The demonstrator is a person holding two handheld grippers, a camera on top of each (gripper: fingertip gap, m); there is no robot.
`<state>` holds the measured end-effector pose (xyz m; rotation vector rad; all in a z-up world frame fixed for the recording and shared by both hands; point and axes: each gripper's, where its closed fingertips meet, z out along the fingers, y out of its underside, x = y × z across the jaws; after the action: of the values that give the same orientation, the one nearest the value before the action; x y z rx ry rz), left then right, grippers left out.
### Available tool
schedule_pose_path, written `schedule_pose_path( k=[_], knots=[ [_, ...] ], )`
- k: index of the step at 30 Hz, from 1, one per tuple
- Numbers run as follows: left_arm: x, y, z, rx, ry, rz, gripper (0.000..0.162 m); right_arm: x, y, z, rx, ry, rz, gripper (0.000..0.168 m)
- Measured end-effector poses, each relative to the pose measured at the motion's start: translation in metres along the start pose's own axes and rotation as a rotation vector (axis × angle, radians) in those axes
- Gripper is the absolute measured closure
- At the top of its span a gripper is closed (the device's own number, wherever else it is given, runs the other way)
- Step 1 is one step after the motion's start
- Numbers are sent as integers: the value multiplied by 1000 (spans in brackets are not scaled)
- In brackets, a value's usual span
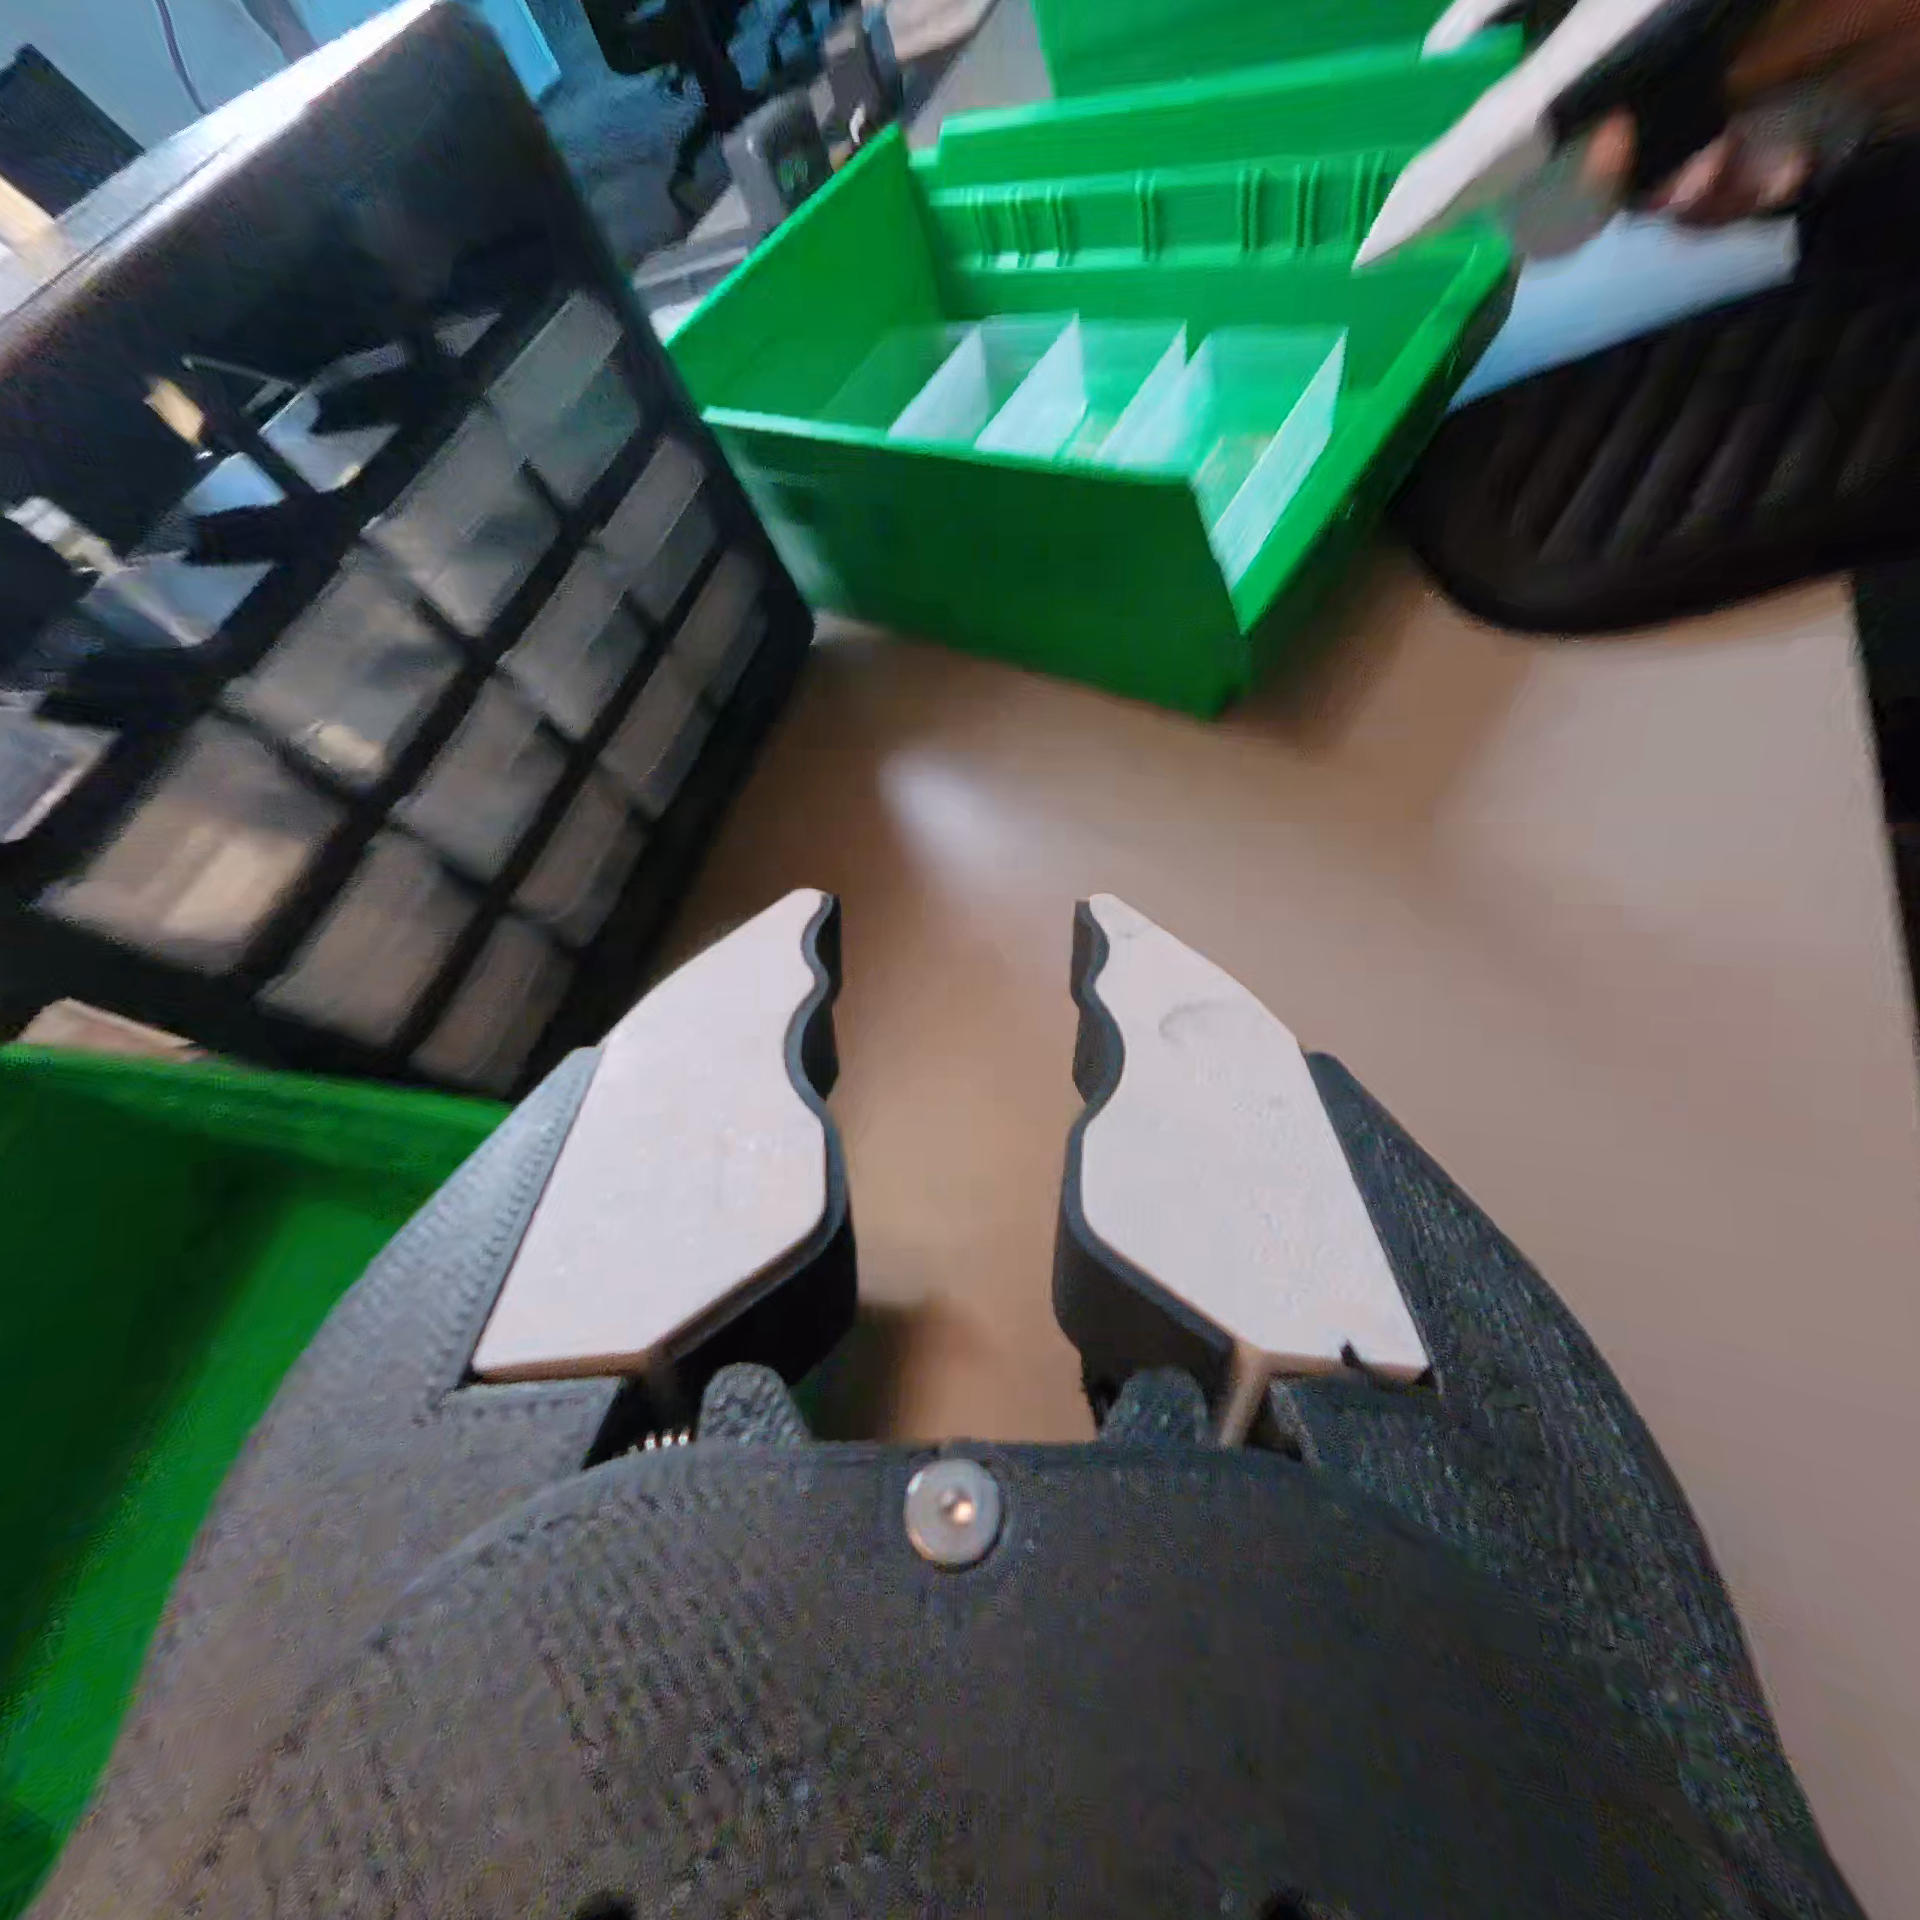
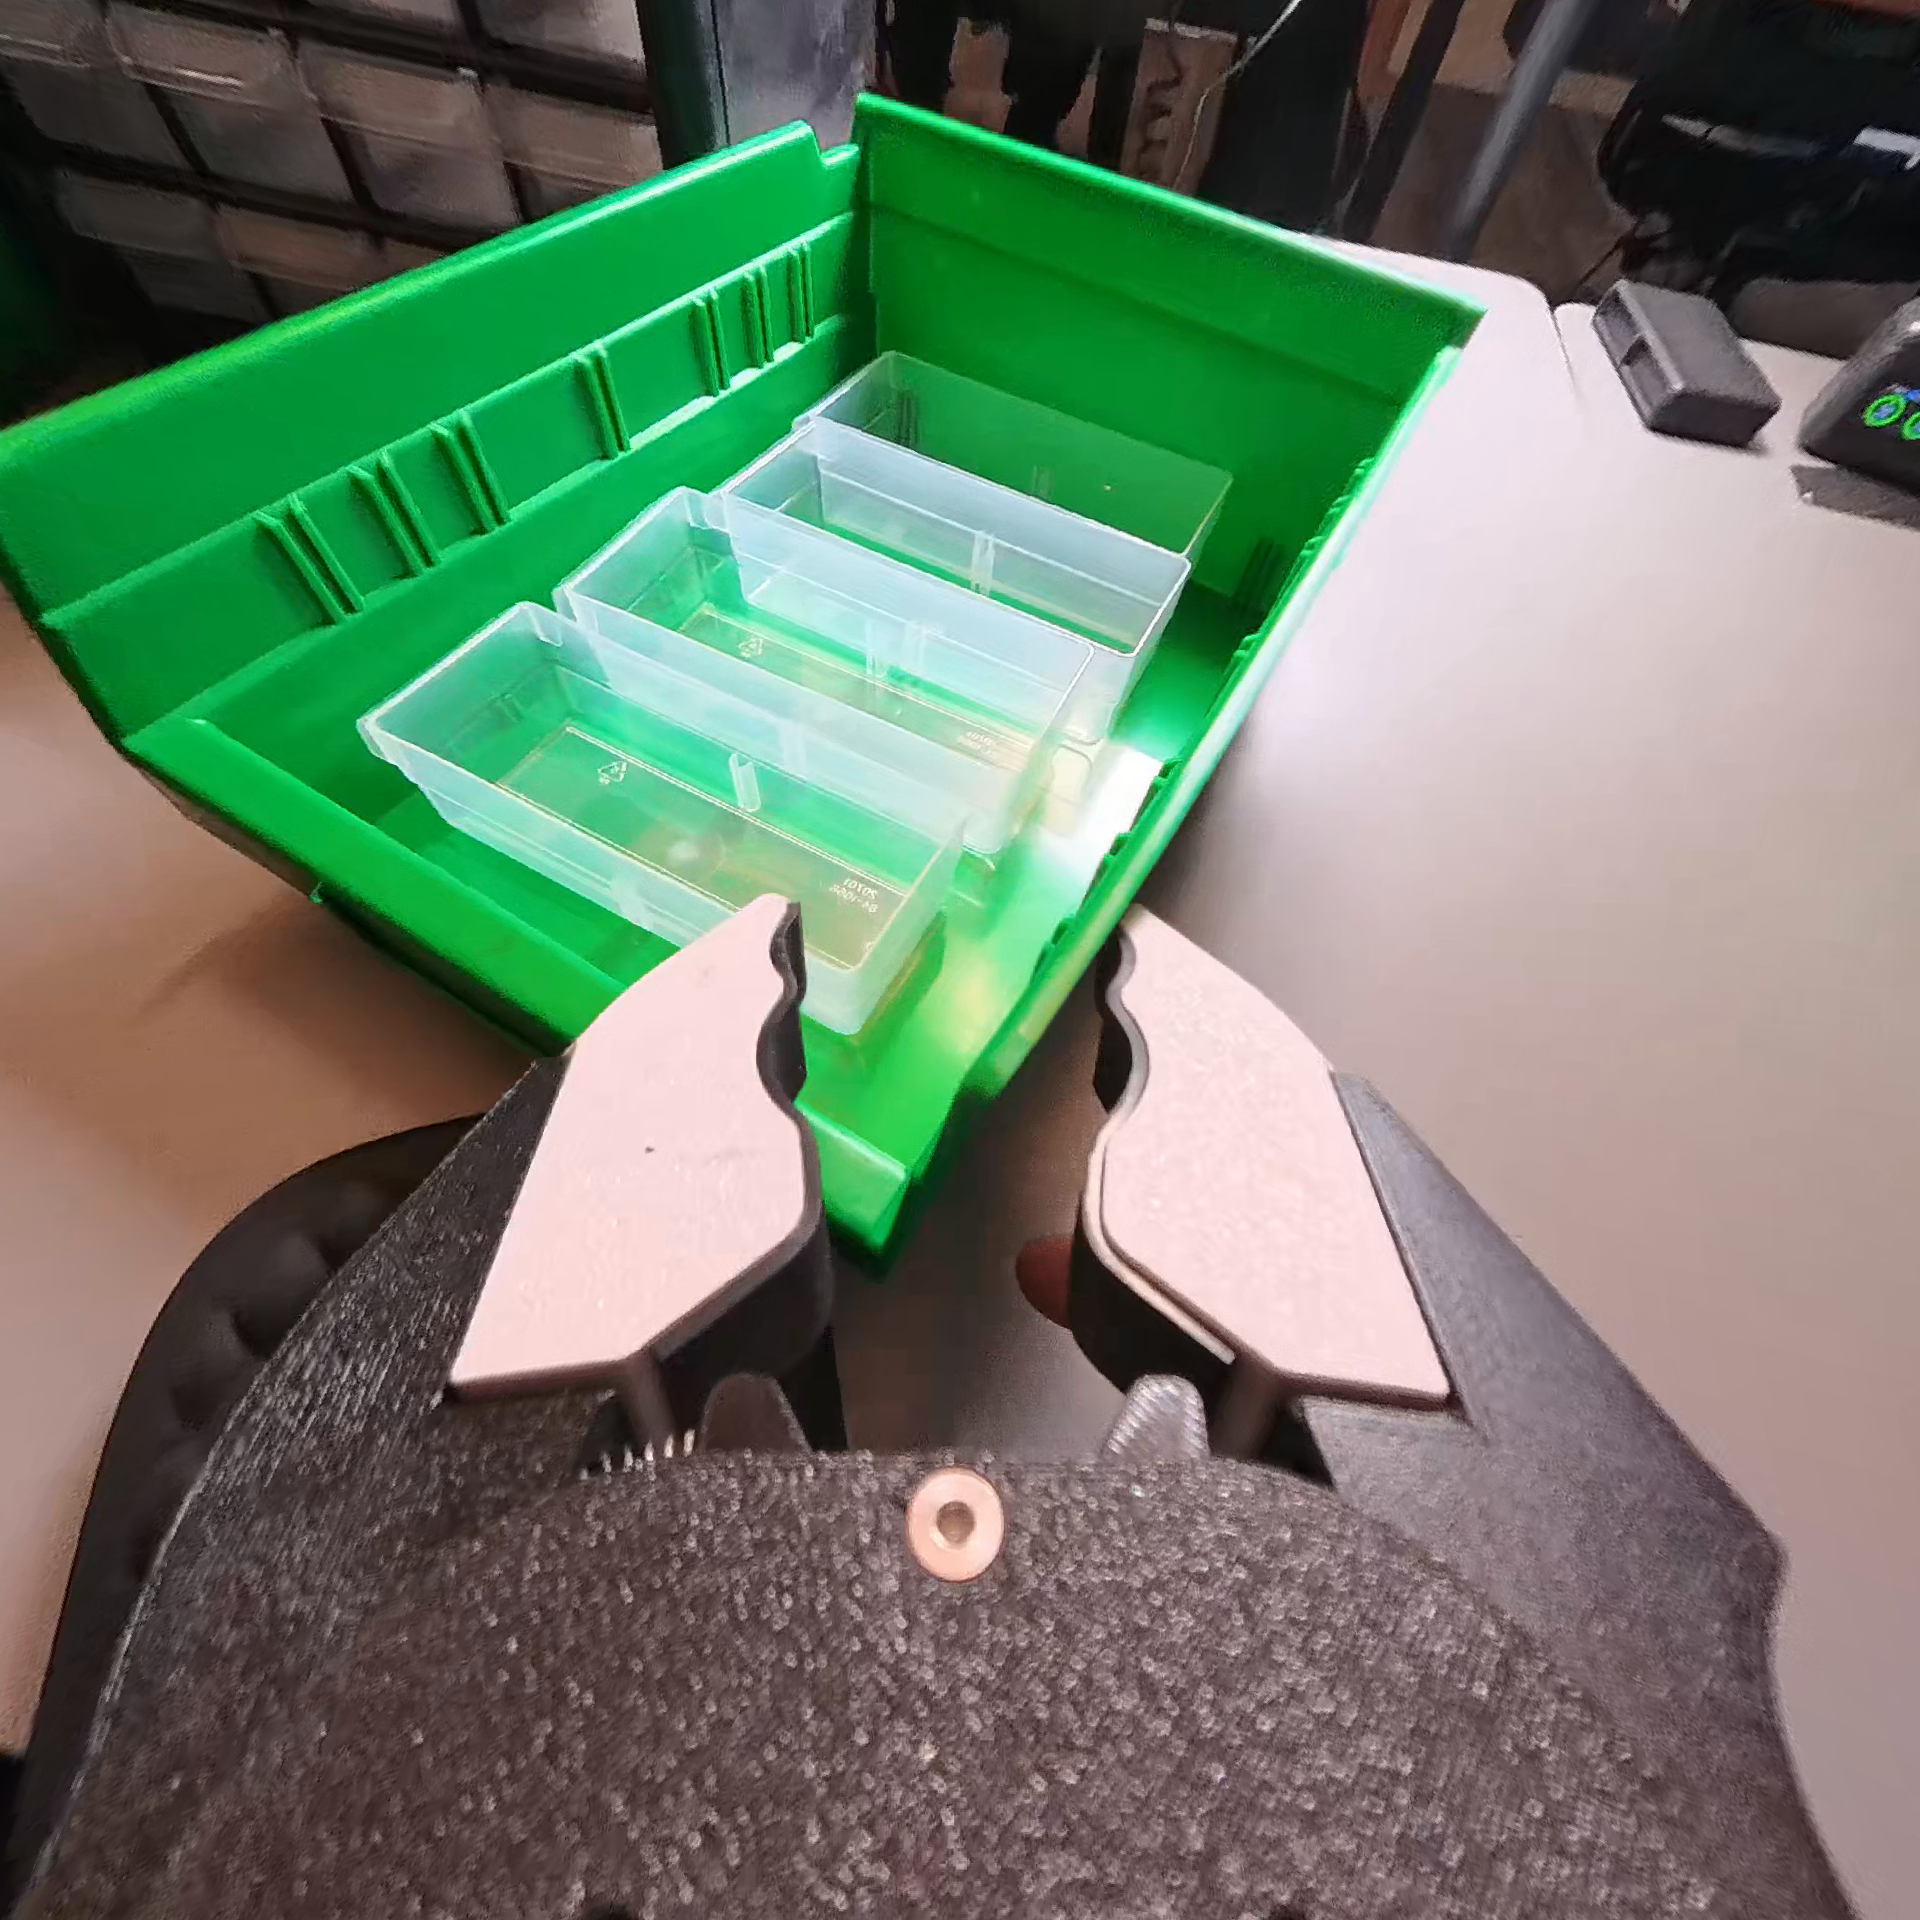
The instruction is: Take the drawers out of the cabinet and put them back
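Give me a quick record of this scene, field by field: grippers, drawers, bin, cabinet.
left gripper: open, empty, above bare table
right gripper: open, empty, at the near end of the green bin
clear drawers: four, lying side by side in the green bin
cabinet: black frame, some upper slots empty, the rest filled

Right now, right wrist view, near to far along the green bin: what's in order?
Right gripper → four clear plastic drawers in the green plastic bin: first → second → third → fourth → the bin's far wall.
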<state>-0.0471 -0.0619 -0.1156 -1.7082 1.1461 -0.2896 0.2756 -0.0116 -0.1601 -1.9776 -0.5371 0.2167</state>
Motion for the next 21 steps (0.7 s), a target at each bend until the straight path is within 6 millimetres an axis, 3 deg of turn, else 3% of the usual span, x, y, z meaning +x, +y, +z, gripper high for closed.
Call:
schedule_pose_path(
  k=[3, 6, 10, 13, 15, 18, 21],
  knots=[
    [30, -23, 30, 87, 16, -120, 113, 1, 4, 8, 8, 15, 22, 114],
    [55, -37, 68, 142, 72, -371, 104, 2, 2, 8, 60, -4, 114, 118],
    [61, -45, 124, 164, -17, -540, 89, 6, 1, 7, 92, -6, 181, 125],
    [60, -49, 157, 156, -104, -507, 98, 15, -2, 4, 111, 54, 214, 146],
    [60, -49, 170, 120, -143, -486, 112, 17, -2, 4, 116, 83, 206, 150],
    [57, -52, 178, 105, -186, -499, 112, 19, -3, 2, 118, 142, 191, 153],
    [52, -59, 170, 134, -226, -511, 140, 27, -3, -6, 112, 263, 140, 159]
  ],
)
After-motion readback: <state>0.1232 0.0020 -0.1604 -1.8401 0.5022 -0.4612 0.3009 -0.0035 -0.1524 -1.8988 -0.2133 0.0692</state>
